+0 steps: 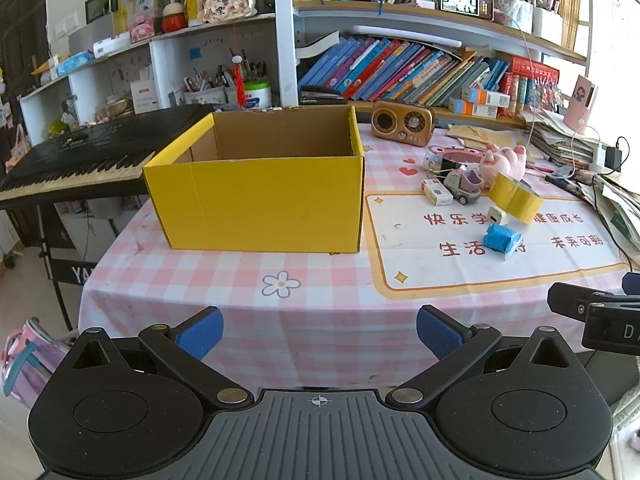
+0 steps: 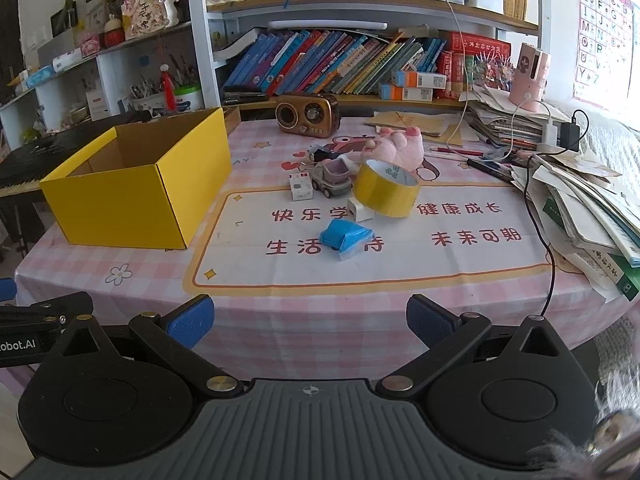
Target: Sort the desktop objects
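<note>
An open yellow cardboard box (image 1: 256, 200) (image 2: 132, 200) stands on the left of the pink checked table; what shows of its inside holds nothing. To its right lie a yellow tape roll (image 2: 386, 194) (image 1: 514, 198), a blue packet (image 2: 346, 238) (image 1: 502, 240), a small white cube (image 2: 359, 210), a white carton (image 2: 301, 186), a toy truck (image 2: 332, 178) (image 1: 462, 186) and a pink plush (image 2: 400, 148) (image 1: 504, 160). My left gripper (image 1: 320, 334) is open before the table's front edge, facing the box. My right gripper (image 2: 310, 322) is open too, back from the cluster.
A brown retro radio (image 2: 308, 114) sits behind the objects. Stacked papers and books (image 2: 592, 208) with a black cable crowd the right edge. A keyboard piano (image 1: 80, 156) stands left of the table. Bookshelves fill the back. The other gripper (image 1: 600, 316) shows at the left wrist view's right edge.
</note>
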Tool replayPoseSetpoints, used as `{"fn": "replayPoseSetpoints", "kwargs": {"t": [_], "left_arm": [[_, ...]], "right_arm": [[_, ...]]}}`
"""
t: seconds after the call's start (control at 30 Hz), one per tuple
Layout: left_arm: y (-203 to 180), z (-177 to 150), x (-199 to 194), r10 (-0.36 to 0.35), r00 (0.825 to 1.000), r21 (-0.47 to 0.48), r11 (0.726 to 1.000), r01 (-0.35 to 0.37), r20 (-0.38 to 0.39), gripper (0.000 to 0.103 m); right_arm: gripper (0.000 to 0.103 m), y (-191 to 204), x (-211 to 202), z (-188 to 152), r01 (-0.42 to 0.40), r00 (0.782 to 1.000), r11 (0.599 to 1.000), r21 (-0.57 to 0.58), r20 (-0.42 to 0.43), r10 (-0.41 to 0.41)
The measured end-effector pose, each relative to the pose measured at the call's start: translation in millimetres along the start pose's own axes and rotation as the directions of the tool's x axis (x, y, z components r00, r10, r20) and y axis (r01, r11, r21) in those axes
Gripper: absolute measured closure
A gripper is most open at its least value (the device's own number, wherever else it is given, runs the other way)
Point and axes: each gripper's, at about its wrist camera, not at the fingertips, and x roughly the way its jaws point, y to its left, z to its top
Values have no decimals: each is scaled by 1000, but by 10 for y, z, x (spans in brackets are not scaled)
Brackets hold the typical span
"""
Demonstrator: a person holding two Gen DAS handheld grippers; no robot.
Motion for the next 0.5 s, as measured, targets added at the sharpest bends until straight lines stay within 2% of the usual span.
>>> {"fn": "replayPoseSetpoints", "kwargs": {"t": [0.23,0.5], "left_arm": [[18,-12,14,-2,1000,0,1000,2,-5,0],[-31,-13,29,-26,1000,27,999,26,-9,0]], "right_arm": [[0,37,22,0,-23,1000,1000,5,2,23],[0,9,12,8,-3,1000,1000,25,-2,3]]}}
